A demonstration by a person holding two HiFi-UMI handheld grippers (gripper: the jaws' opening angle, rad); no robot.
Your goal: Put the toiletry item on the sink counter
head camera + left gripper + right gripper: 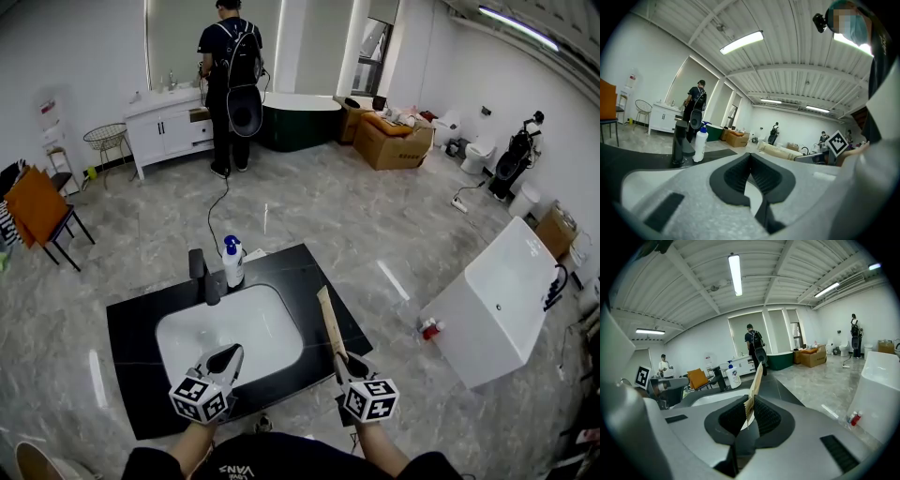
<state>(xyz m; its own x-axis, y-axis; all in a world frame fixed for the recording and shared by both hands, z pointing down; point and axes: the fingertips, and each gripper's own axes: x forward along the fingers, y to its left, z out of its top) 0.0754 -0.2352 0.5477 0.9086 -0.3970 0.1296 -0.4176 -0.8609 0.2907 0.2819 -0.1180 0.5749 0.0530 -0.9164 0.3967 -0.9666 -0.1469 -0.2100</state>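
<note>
A long flat tan paper-wrapped toiletry packet (pixel 328 319) is pinched at its lower end in my right gripper (pixel 339 361), which is shut on it. In the right gripper view the packet (pixel 755 384) sticks up and forward from between the pads. It hangs over the right front part of the black sink counter (pixel 309 272). My left gripper (pixel 225 356) is shut and holds nothing, over the front rim of the white basin (pixel 225 328). A black faucet (pixel 202 274) and a white pump bottle (pixel 232 261) stand behind the basin.
A person with a backpack (pixel 230 75) stands at a white vanity far back. A white tub-like unit (pixel 497 300) lies on the floor to the right, with a small red-capped bottle (pixel 429 328) beside it. Cardboard boxes (pixel 394 141) sit at the back and an orange chair (pixel 37 206) at the left.
</note>
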